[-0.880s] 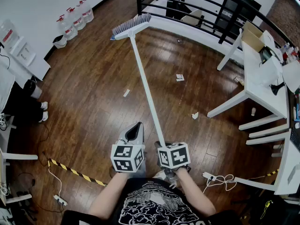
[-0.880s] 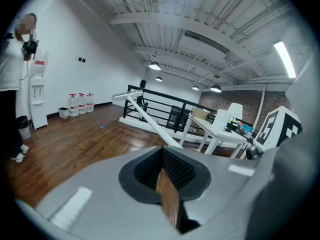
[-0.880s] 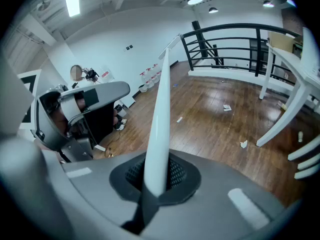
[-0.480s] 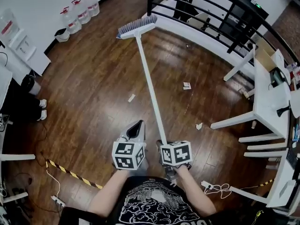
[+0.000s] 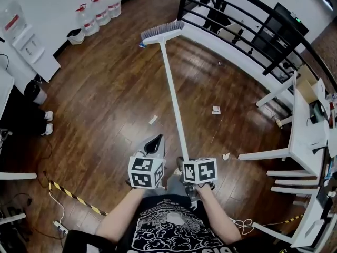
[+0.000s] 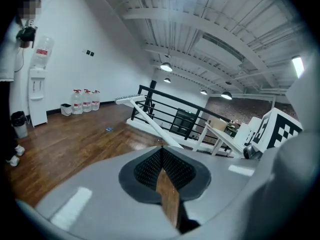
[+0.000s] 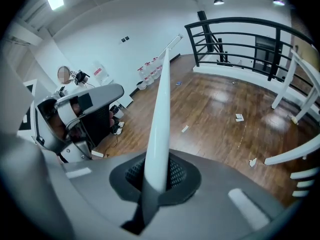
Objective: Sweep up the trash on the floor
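A broom with a long white handle [image 5: 172, 94] reaches from my right gripper [image 5: 182, 162] out to its grey bristle head [image 5: 162, 31], which is near the railing. The right gripper is shut on the handle's lower end [image 7: 159, 119]. My left gripper [image 5: 154, 143] sits beside it to the left, shut with nothing in it; its pads [image 6: 172, 170] meet at their tips. Scraps of white paper trash lie on the wooden floor: one left of the handle [image 5: 153, 119], one to its right [image 5: 216, 109], and one nearer me [image 5: 225, 156]. They also appear in the right gripper view [image 7: 239, 117].
A black railing [image 5: 238, 16] on a white base bounds the far side. White tables [image 5: 308, 121] stand at the right. Water jugs [image 5: 98, 10] and a dispenser [image 5: 21, 38] line the left wall. Yellow-black tape [image 5: 73, 197] and a power strip [image 5: 58, 226] lie at lower left. A person [image 6: 7, 79] stands at the left.
The whole scene has slid right and down in the head view; the paper scraps sit nearer the grippers. Both grippers hold as before, the right one still on the broom.
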Motion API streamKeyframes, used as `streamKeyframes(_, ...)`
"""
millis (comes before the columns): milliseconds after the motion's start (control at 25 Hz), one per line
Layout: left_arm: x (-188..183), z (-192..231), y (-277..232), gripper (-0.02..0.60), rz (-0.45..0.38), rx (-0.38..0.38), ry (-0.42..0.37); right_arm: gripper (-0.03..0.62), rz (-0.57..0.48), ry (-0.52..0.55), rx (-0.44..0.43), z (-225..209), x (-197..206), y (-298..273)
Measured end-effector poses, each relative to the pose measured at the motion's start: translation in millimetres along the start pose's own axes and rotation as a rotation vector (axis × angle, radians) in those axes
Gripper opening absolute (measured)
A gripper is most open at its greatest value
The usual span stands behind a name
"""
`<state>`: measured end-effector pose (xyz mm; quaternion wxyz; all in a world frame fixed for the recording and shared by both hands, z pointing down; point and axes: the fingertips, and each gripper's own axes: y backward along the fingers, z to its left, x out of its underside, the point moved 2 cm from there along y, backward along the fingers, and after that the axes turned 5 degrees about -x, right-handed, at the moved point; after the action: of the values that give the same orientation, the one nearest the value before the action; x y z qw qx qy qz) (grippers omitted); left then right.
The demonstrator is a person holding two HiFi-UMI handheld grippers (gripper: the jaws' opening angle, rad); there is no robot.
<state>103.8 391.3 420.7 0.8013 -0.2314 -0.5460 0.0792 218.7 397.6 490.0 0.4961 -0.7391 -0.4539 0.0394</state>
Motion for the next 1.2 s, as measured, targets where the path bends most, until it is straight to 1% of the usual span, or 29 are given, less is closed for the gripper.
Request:
streamKeyframes(280, -30.0, 43.2, -38.1, 0.005, 0.002, -0.04, 0.006, 0.0, -0.005, 0.014, -0.022, -6.4, -69.1, -34.5)
streamKeyframes(480, -65.9, 64.9, -89.3, 0.005, -0.013, -0.079, 0.003, 0.0, -0.003, 0.04, -0.047, -26.6, -131.1, -57.0)
streamKeyframes(640, -97.8, 78.8, -137.5, 0.005, 0.0, -0.113, 0.024, 0.0, 0.032, 0.069, -0.056, -51.0, -186.7, -69.2)
streamKeyframes(800, -128.2, 92.5, -185.8, 0.005, 0.032, -0.141, 0.031, 0.0, 0.081, 0.083, -0.066, -74.8, -238.1, -84.9)
streamKeyframes(920, -147.5, 99.3, -218.2, 0.005, 0.047, -0.163, 0.02, 0.0, 0.114, 0.08, -0.084, -90.5, -267.5, -98.1)
streamKeyframes(1200, -184.9, 108.5, -280.1, 0.005, 0.044, -0.205, 0.004, 0.0, 0.147, 0.082, -0.114, -122.1, -327.5, -118.3)
